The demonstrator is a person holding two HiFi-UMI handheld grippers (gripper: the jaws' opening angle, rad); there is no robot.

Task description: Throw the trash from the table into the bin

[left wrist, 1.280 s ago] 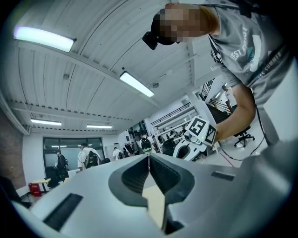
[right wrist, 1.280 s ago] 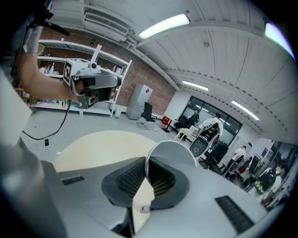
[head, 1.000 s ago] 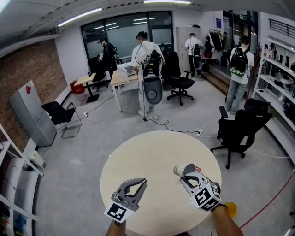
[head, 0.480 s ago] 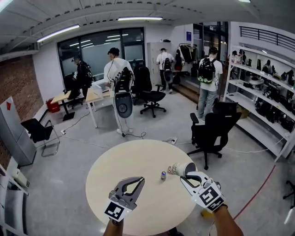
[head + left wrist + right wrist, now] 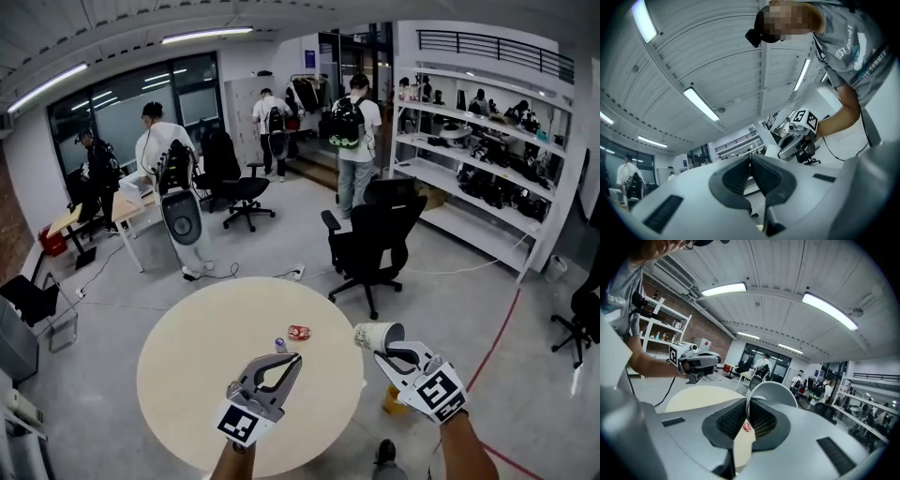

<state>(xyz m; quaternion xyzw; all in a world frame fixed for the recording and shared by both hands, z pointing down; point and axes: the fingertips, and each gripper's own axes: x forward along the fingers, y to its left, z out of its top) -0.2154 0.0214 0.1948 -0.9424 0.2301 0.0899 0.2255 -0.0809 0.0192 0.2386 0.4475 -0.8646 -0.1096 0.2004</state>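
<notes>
Right gripper [image 5: 388, 353] clamped on wall of paper cup [image 5: 377, 335], cup just beyond table [image 5: 178, 375] edge. Left gripper [image 5: 282, 362] closed, empty, over table near red wrapper [image 5: 298, 332]. Yellow object [image 5: 393, 399] below, possibly bin. Risk: pinch on thin wall only, so cup could slip out during swing.

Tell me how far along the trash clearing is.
Done: nothing visibly binned, and no bin is clearly in view. In hand: the right gripper is shut on a paper cup at its rim, near the edge of the table; the left gripper is shut and empty. Left: a small can and a red crumpled piece lie on the table.
</notes>
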